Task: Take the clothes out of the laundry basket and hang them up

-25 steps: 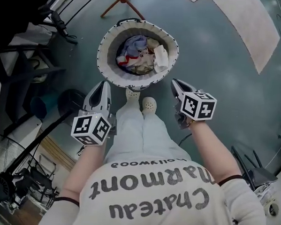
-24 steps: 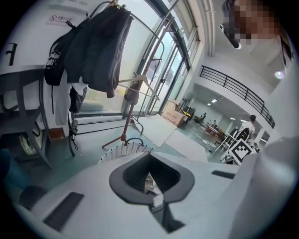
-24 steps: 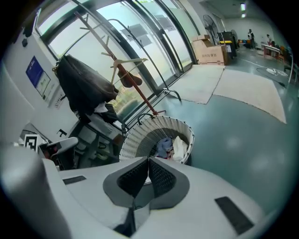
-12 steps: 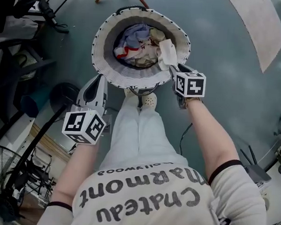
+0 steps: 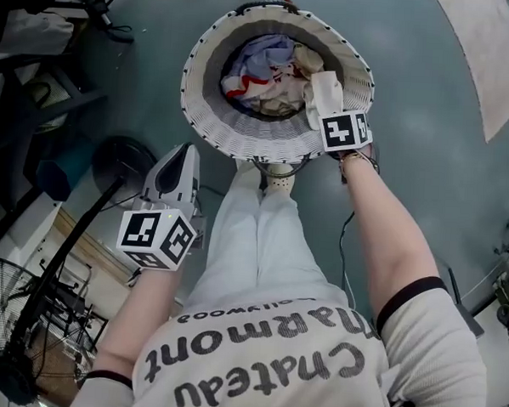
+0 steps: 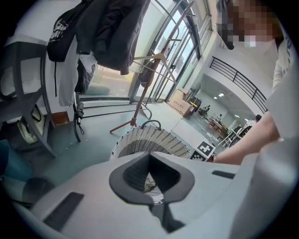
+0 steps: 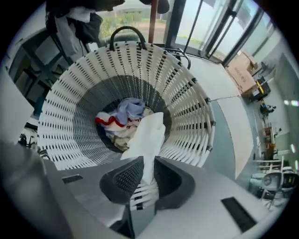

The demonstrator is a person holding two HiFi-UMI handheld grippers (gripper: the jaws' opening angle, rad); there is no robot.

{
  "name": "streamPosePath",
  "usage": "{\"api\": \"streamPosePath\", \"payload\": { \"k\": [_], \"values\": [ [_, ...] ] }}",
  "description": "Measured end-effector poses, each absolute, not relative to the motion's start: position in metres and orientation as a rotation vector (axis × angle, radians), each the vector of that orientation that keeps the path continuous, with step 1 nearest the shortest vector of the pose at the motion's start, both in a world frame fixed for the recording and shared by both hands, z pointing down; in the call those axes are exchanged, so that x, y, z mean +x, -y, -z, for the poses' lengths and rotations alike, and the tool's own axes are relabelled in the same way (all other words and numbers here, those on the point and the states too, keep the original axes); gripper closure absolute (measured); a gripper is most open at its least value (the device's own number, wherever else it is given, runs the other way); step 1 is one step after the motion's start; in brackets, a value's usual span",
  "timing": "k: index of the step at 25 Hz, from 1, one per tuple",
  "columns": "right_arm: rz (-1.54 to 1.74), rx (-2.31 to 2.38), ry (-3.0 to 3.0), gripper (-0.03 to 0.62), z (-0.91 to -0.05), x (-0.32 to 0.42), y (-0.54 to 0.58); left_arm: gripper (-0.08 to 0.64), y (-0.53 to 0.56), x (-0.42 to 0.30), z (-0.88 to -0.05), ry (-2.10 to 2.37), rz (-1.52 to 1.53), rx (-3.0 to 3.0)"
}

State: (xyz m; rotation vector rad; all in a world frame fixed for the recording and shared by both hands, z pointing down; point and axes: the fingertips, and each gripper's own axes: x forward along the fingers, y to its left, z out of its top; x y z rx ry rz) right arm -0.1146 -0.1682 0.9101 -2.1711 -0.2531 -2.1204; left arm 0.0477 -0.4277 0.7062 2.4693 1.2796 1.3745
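Note:
The white slatted laundry basket (image 5: pixel 241 138) stands on the floor in front of my feet, with a pile of mixed clothes (image 5: pixel 261 71) at its bottom. A white cloth (image 5: pixel 324 91) lies up against the basket's right inner wall. My right gripper (image 5: pixel 332 109) points down into the basket at that wall. Its jaws have just been closing, and the white cloth (image 7: pixel 147 135) sits pinched between the pads of the right gripper (image 7: pixel 147 170). The clothes pile (image 7: pixel 121 119) lies beyond it. My left gripper (image 5: pixel 182 152) hangs shut and empty, left of the basket (image 6: pixel 149 140) and nearer to me.
A black round stand base (image 5: pixel 124 179) and a fan (image 5: pixel 9 347) are at the left. A wooden coat stand (image 6: pixel 145 79) with dark garments (image 6: pixel 107 28) rises beyond the basket. A pale rug (image 5: pixel 492 49) lies at the far right. My shoes (image 5: pixel 277 178) touch the basket's near side.
My right gripper has dropped from beside my leg down into the basket's right side and taken the white cloth between its jaws. The left gripper has sunk a little.

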Motion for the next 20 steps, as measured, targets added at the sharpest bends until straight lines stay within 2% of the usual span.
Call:
{"api": "streamPosePath", "payload": {
  "k": [3, 8, 13, 20],
  "values": [
    [2.176, -2.128, 0.242, 0.527, -0.911, -0.119, 0.168, 0.552, 0.429, 0.053, -0.705, -1.267, -1.362, 2.482],
    [1.998, -2.007, 0.321, 0.551, -0.878, -0.127, 0.174, 0.552, 0.417, 0.063, -0.682, -1.337, -1.264, 2.474],
    [1.652, -2.128, 0.425, 0.552, -0.795, -0.111, 0.152, 0.552, 0.398, 0.066, -0.640, -1.466, -1.152, 2.432],
    [1.367, -2.277, 0.456, 0.552, -0.660, -0.094, 0.132, 0.551, 0.361, 0.057, -0.572, -1.751, -1.017, 2.296]
  ]
}}
